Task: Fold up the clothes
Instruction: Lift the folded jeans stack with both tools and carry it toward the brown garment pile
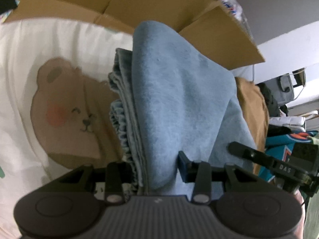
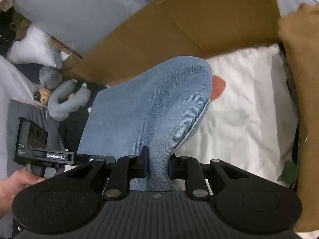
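Right wrist view: both the right gripper (image 2: 157, 164) and left gripper (image 1: 157, 165) pinch folded, draping light-blue denim (image 2: 147, 109).

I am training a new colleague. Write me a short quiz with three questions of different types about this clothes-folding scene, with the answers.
1. True or false: the right gripper is shut on the blue denim garment.
2. What is printed on the white bedsheet? A) a brown bear B) a green frog C) a red car
3. Fill in: behind the garment stands an open ____ box.

Key: 1 true; 2 A, the brown bear; 3 cardboard. The left gripper also clamps the folded layers.
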A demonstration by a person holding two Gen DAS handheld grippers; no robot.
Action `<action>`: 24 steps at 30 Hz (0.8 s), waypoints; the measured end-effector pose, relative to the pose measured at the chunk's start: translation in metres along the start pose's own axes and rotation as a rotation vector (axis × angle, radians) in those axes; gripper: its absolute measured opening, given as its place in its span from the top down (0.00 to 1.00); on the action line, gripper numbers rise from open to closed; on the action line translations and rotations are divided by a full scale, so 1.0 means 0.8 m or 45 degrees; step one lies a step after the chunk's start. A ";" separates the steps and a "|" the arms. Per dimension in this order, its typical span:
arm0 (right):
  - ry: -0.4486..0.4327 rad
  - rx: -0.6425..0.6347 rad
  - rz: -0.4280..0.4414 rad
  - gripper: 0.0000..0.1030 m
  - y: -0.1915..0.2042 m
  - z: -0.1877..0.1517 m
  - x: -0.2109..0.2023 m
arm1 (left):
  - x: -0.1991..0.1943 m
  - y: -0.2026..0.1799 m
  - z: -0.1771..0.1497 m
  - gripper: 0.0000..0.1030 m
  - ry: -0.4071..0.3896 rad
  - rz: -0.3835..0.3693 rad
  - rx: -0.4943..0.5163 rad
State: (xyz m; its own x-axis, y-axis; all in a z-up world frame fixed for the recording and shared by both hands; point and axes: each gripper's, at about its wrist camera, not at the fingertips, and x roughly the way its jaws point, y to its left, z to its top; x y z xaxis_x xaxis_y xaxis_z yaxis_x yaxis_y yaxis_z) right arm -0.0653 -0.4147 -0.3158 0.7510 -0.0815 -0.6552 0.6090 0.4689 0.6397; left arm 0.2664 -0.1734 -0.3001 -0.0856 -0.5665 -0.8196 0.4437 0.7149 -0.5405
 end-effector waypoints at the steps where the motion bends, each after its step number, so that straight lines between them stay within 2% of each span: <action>1: -0.009 0.003 0.005 0.82 0.000 0.003 -0.006 | -0.004 -0.007 0.003 0.59 -0.003 0.000 0.008; 10: -0.039 -0.044 -0.030 0.82 0.018 0.024 -0.076 | -0.023 -0.071 0.010 0.59 -0.028 -0.047 0.026; 24: -0.136 -0.071 -0.105 0.82 0.004 0.043 -0.186 | -0.016 -0.178 0.010 0.59 -0.033 -0.099 0.088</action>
State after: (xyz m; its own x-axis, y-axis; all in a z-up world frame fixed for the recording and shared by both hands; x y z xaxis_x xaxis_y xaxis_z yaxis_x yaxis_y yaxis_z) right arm -0.1659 -0.4315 -0.2021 0.7240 -0.2134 -0.6560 0.6566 0.5049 0.5604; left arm 0.2114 -0.2707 -0.2112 -0.0996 -0.6302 -0.7700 0.4971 0.6388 -0.5872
